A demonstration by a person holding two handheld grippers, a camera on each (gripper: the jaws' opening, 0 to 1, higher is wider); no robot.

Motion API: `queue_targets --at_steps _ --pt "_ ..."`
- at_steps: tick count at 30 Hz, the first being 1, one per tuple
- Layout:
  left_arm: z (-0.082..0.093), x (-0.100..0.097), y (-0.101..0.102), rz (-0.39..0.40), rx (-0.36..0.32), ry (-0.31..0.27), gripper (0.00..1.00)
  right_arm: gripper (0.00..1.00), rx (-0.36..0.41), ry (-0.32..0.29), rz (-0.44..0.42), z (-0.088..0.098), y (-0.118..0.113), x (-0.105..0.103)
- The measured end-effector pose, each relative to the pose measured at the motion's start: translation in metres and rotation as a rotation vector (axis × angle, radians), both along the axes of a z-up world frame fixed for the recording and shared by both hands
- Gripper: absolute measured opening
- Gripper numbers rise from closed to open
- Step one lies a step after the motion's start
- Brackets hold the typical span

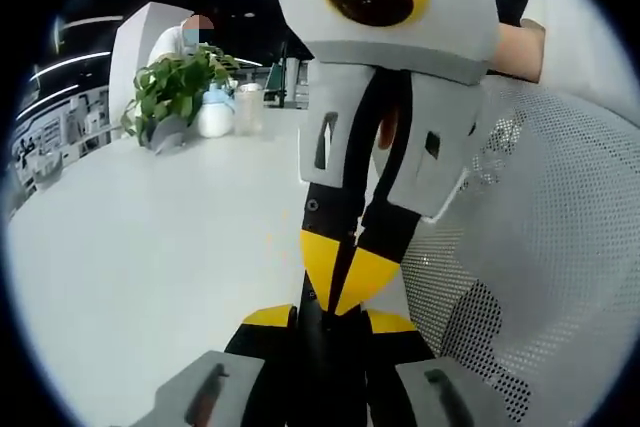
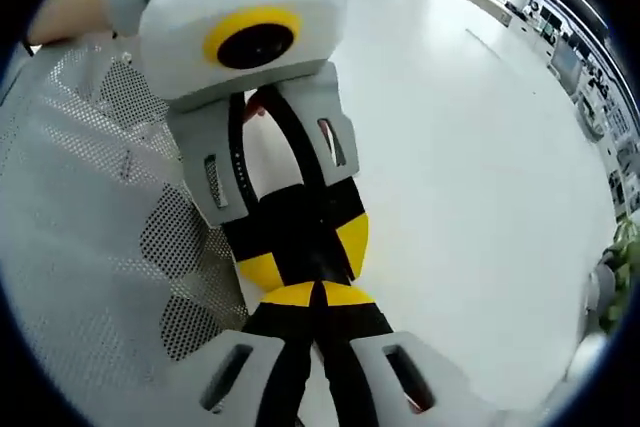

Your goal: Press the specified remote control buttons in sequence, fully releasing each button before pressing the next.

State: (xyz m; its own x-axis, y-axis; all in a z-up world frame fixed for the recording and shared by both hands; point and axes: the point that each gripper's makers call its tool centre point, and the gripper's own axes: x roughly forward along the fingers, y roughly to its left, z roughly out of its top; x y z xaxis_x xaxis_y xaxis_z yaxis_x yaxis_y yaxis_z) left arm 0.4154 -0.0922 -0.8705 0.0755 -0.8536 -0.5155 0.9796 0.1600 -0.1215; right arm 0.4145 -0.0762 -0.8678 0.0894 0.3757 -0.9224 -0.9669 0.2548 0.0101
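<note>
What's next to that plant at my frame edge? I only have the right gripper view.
Observer: In the left gripper view, the potted plant stands on the white table with a white bottle with a blue cap right beside it.
Operator: Anything else there?
Observer: A clear cup, on the bottle's side away from the plant.
Operator: What's behind the right gripper?
Observer: A hand just behind it, above the white mesh chair.

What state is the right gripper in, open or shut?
Shut: in the right gripper view the right gripper has its two yellow tips meeting, no gap between them.
</note>
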Motion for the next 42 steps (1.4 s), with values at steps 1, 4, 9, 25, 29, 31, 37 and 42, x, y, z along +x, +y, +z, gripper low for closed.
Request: queue_targets --at_steps 1,4,9,25,29,31,37,42 --pt "0.000 0.000 0.000 -0.001 0.000 0.000 0.25 0.00 0.012 0.000 -0.017 0.000 0.000 0.001" --pt "0.000 0.000 0.000 -0.002 0.002 0.000 0.25 0.00 0.087 -0.002 -0.095 0.001 0.000 0.002" --pt "0.000 0.000 0.000 -0.003 0.005 -0.001 0.25 0.00 0.111 0.008 -0.093 0.002 0.000 0.002" --pt "0.000 0.000 0.000 -0.011 0.012 -0.006 0.25 0.00 0.101 -0.085 0.088 0.001 0.013 0.001" --pt "-0.002 -0.001 0.001 -0.041 0.045 -0.051 0.26 0.00 0.080 -0.093 0.140 0.002 0.015 -0.003" --pt "-0.003 -0.003 -0.001 -0.060 0.074 -0.099 0.26 0.00 0.074 -0.085 0.170 0.001 0.017 -0.007" --pt "-0.004 -0.002 0.000 -0.022 0.062 -0.072 0.26 0.00 0.057 -0.045 0.210 0.001 0.017 -0.008" --pt "-0.006 -0.001 0.000 -0.026 0.063 -0.074 0.26 0.00 0.076 -0.050 0.160 0.001 0.016 -0.009"
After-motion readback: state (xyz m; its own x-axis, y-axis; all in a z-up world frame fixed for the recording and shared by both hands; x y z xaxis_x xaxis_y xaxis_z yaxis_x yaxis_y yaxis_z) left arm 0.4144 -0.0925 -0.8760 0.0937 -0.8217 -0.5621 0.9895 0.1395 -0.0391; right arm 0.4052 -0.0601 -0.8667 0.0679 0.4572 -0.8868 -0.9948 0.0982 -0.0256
